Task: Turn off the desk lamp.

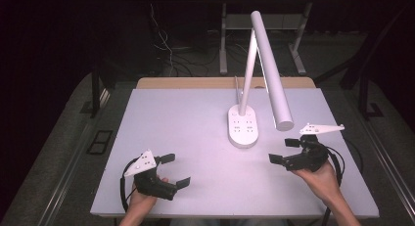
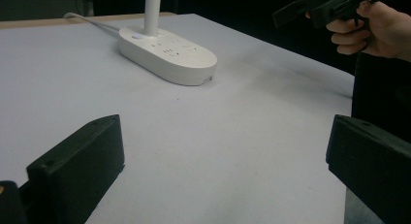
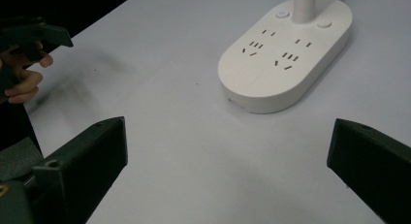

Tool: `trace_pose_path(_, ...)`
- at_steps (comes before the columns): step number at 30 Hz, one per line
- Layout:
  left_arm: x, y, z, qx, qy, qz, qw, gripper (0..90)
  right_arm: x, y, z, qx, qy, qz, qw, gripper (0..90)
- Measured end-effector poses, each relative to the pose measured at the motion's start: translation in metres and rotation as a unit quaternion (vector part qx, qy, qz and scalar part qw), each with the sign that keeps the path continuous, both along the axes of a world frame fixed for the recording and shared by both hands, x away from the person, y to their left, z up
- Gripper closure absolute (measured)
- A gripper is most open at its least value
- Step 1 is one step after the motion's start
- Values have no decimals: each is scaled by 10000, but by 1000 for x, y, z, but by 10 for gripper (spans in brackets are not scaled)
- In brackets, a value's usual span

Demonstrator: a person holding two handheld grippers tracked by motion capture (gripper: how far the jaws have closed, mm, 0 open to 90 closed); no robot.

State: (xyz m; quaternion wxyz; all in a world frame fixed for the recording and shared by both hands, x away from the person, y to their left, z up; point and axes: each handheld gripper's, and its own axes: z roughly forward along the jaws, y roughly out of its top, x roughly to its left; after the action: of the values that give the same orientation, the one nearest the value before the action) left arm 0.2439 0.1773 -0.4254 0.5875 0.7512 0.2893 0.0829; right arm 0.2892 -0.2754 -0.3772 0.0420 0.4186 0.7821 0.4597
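Nearest, the left gripper (image 1: 175, 173) and right gripper (image 1: 282, 151) hovered with jaws apart, empty. Beyond, between them, the lamp base (image 1: 243, 126) stood mid-table, long axis running away; the right gripper was nearer.

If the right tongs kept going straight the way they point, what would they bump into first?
Probably the white lamp base. In the right gripper view it lies ahead between the open right tongs, a bit to the right, with only bare table before it. Depth is hard to judge, so they might slide just past it.
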Motion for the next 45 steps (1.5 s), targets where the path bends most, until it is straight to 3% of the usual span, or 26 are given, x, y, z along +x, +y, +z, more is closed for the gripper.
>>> trace_pose_path(14, 1, -1, -1, 15, 16, -3, 10000, 0, 27, 15, 3, 17, 27, 73, 10000, 8)
trace_pose_path(20, 1, 0, -1, 17, 21, -5, 10000, 0, 43, 22, 9, -138, 23, 127, 9998, 8)
trace_pose_path(34, 1, 0, 0, 9, 5, 2, 10000, 0, 72, 33, 22, -252, 48, 139, 9996, 8)
trace_pose_path(45, 0, 1, 0, -6, -1, 0, 10000, 0, 100, 36, 20, -298, 98, 72, 9995, 9)
